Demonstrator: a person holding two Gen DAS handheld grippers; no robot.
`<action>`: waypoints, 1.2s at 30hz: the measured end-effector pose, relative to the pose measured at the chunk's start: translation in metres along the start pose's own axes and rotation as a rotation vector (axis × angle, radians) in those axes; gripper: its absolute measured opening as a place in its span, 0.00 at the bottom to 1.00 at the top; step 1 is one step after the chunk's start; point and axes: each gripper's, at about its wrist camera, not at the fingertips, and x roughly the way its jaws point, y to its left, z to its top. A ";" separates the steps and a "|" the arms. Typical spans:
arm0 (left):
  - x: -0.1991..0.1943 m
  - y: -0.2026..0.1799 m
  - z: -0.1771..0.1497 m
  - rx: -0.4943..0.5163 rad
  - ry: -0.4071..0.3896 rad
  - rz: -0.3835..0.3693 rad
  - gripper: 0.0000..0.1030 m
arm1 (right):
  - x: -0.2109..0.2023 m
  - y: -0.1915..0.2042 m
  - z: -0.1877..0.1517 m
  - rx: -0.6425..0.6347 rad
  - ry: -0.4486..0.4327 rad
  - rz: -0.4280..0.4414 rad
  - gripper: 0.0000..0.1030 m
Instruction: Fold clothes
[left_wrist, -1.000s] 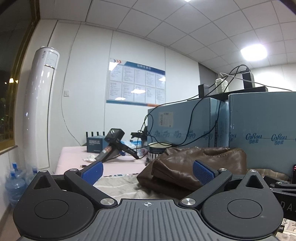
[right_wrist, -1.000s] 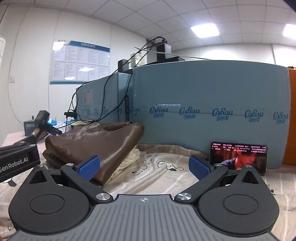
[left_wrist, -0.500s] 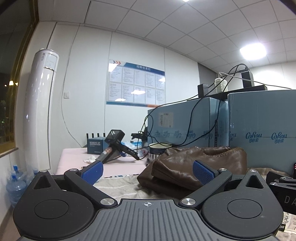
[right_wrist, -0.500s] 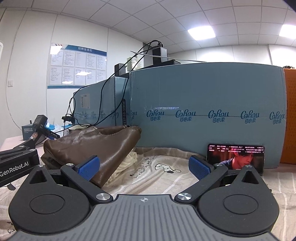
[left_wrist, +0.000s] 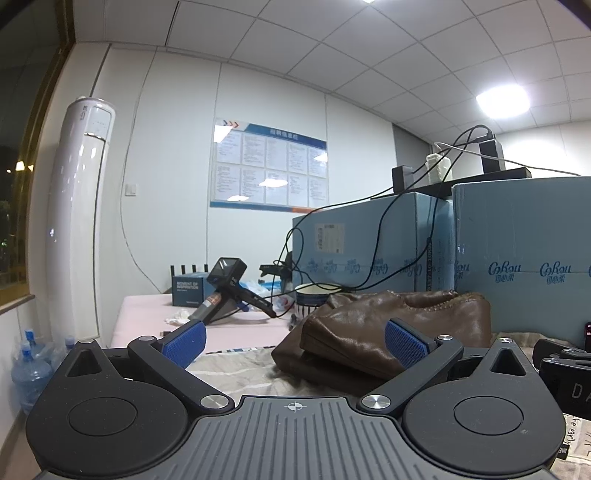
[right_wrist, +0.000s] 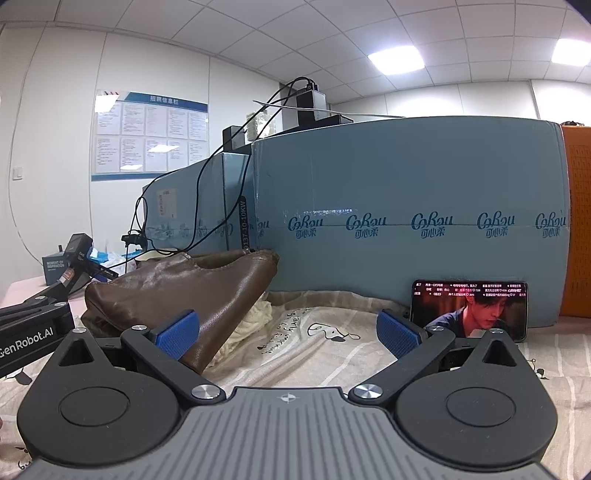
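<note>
A brown leather garment (left_wrist: 391, 325) lies bunched on a printed beige sheet (left_wrist: 236, 365), just beyond my left gripper (left_wrist: 293, 341), which is open and empty. In the right wrist view the same garment (right_wrist: 177, 291) lies at the left, with a cream knit piece (right_wrist: 251, 321) showing under its edge. My right gripper (right_wrist: 288, 332) is open and empty, low over the sheet (right_wrist: 317, 350), to the right of the garment. The left gripper's body (right_wrist: 29, 328) shows at the far left.
Blue cardboard boxes (right_wrist: 406, 221) with cables stand right behind the garment. A phone (right_wrist: 471, 308) playing video leans on a box. A spare handheld gripper (left_wrist: 229, 291), a bowl (left_wrist: 314, 295) and a small box (left_wrist: 188, 290) sit on the pink surface.
Both grippers have tilted slightly, so the scene sits a little lower in the right view. The garment has not moved and both grippers stay open.
</note>
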 end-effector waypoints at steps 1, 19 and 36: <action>0.000 0.000 0.000 0.000 0.000 0.000 1.00 | 0.000 0.000 0.000 0.000 0.000 0.000 1.00; 0.002 -0.002 0.000 0.010 0.006 -0.006 1.00 | 0.001 -0.003 0.000 0.018 0.009 -0.005 1.00; 0.001 -0.001 0.000 0.007 0.003 -0.006 1.00 | 0.001 -0.004 -0.001 0.025 0.015 -0.008 1.00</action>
